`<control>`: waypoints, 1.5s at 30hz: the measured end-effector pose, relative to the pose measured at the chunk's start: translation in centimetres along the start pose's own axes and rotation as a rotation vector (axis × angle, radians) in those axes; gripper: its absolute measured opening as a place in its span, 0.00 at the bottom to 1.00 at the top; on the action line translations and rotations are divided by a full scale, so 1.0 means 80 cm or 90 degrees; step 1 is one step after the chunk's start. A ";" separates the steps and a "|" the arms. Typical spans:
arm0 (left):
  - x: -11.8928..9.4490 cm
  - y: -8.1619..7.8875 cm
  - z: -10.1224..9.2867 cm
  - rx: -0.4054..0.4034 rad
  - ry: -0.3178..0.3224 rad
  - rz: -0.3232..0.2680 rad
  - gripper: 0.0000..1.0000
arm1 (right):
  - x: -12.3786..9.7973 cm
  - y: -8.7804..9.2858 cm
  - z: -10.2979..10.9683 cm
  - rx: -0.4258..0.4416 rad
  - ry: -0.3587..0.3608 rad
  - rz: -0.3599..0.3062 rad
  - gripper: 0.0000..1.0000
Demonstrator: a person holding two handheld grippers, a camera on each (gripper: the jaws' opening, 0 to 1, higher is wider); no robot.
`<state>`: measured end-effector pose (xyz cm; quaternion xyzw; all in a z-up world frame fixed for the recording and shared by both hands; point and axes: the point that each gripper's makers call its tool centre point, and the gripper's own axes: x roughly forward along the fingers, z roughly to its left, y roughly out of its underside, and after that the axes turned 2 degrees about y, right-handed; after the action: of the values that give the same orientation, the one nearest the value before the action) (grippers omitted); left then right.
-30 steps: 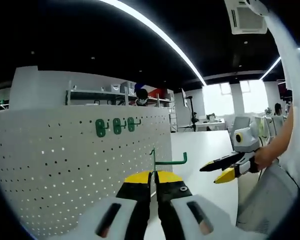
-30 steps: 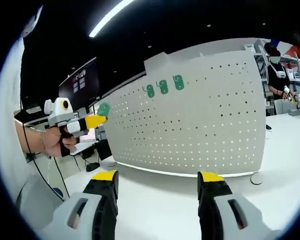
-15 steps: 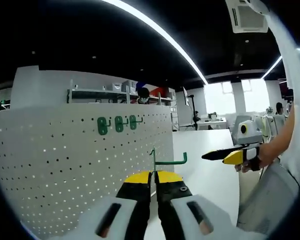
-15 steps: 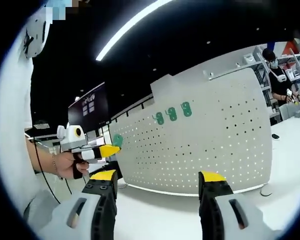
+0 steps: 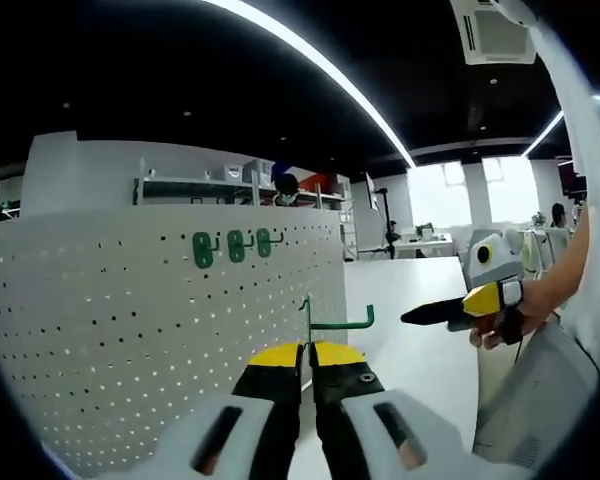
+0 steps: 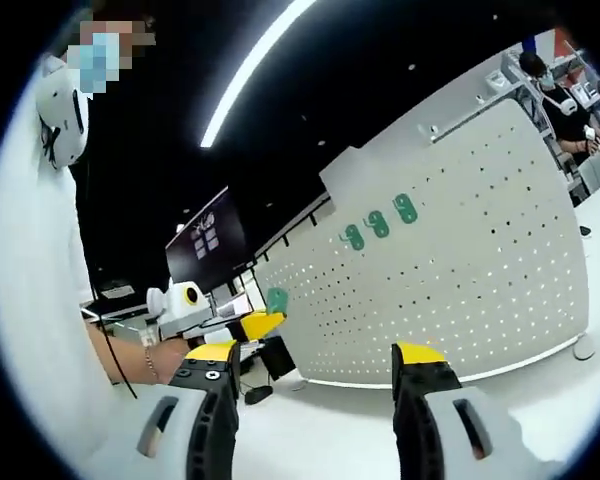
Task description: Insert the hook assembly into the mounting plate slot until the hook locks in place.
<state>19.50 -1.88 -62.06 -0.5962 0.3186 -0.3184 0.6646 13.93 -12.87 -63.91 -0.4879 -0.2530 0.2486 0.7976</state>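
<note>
Clamping a green bent-wire hook between its yellow-tipped jaws, the left gripper sits at six o'clock in the left gripper view, the hook's upright stem rising from the closed tips and its arm reaching toward three o'clock. The white perforated mounting plate stands upright on the white tabletop at nine o'clock, carrying three green hooks near its top edge. The right gripper enters at three o'clock, held in a hand; its jaws there look nearly together. In the right gripper view its own jaws stand wide apart with nothing between them, the plate at two o'clock, the left gripper at nine o'clock.
</note>
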 end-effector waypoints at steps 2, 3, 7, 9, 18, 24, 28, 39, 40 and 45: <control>0.000 0.000 0.000 0.001 -0.001 0.000 0.03 | 0.004 0.000 0.002 -0.001 -0.004 0.002 0.59; 0.000 0.000 0.000 0.000 -0.001 0.000 0.03 | 0.005 0.001 0.003 -0.003 -0.005 0.003 0.59; 0.000 0.003 -0.002 0.002 0.000 0.003 0.03 | 0.016 0.003 0.010 -0.004 -0.018 0.009 0.57; 0.000 0.004 -0.004 0.002 0.001 0.004 0.03 | 0.022 0.004 0.015 -0.002 -0.029 0.010 0.57; -0.001 0.002 -0.002 0.000 -0.006 0.001 0.03 | 0.041 0.008 0.027 0.003 -0.048 0.017 0.55; -0.002 0.003 -0.002 -0.001 -0.007 0.001 0.03 | 0.058 0.005 0.036 0.006 -0.061 0.010 0.55; -0.002 0.002 -0.002 -0.002 -0.008 -0.001 0.03 | 0.066 0.003 0.042 0.006 -0.069 0.008 0.55; -0.004 0.001 -0.003 -0.001 -0.010 0.000 0.03 | 0.087 0.002 0.055 0.007 -0.093 0.008 0.53; -0.004 0.001 -0.003 0.000 -0.011 -0.001 0.03 | 0.089 0.002 0.057 0.007 -0.095 0.009 0.53; -0.005 0.002 -0.003 0.000 -0.012 0.001 0.03 | 0.096 0.005 0.063 0.011 -0.105 0.011 0.53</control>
<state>19.08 -1.70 -62.21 -0.5991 0.3132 -0.3120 0.6676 16.37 -4.45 -60.99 -0.4609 -0.3111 0.2971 0.7762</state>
